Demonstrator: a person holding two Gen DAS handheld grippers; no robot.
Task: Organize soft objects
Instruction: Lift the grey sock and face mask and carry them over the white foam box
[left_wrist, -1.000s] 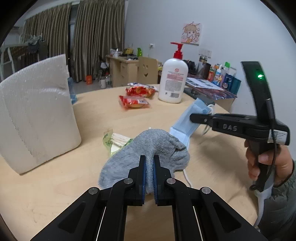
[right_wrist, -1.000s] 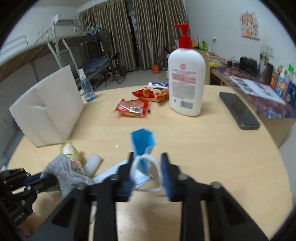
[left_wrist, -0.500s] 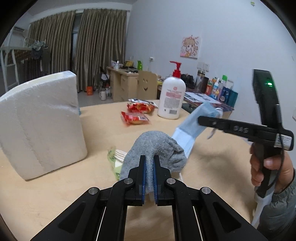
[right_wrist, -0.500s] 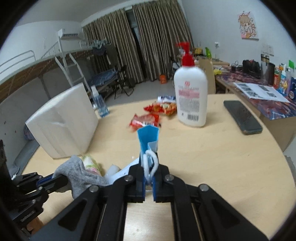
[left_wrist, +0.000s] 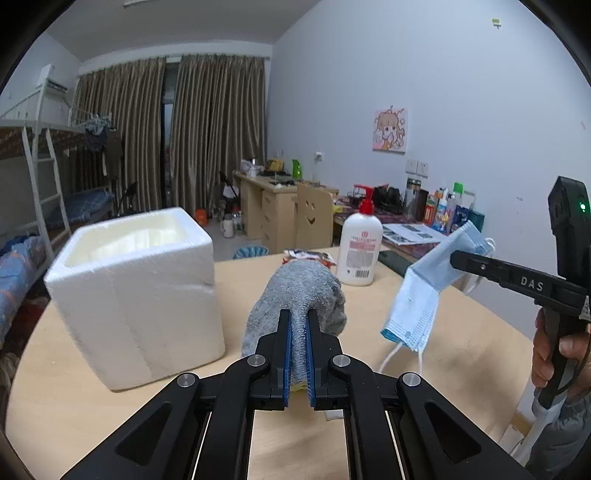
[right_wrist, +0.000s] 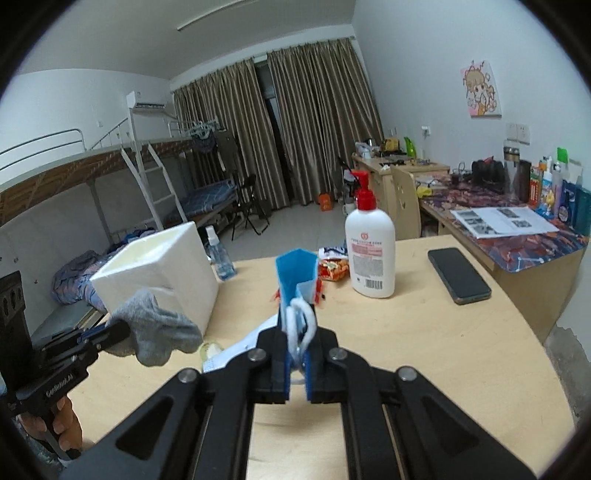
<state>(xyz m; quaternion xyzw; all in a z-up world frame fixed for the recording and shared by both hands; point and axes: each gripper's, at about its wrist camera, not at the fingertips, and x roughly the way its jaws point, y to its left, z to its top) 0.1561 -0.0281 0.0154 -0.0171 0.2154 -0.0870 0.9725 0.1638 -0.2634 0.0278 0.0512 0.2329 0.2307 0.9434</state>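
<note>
My left gripper (left_wrist: 298, 325) is shut on a grey sock (left_wrist: 301, 291) and holds it in the air above the table. The sock also shows in the right wrist view (right_wrist: 155, 325), hanging from the left gripper (right_wrist: 110, 334). My right gripper (right_wrist: 297, 332) is shut on a light blue face mask (right_wrist: 297, 273) with white ear loops, lifted off the table. In the left wrist view the mask (left_wrist: 424, 295) hangs from the right gripper (left_wrist: 456, 258), to the right of the sock. An open white foam box (left_wrist: 136, 295) stands left of the sock.
A round wooden table (right_wrist: 443, 350) carries a white lotion bottle with a red pump (right_wrist: 371, 254), red snack packets (right_wrist: 332, 267), a black phone (right_wrist: 460, 275) and a small water bottle (right_wrist: 218, 258). A cluttered desk stands at right, a bunk bed at left.
Both grippers have risen well above the table, lifting the sock and the mask. The right gripper closed on the mask a second ago. The foam box's open top now shows.
</note>
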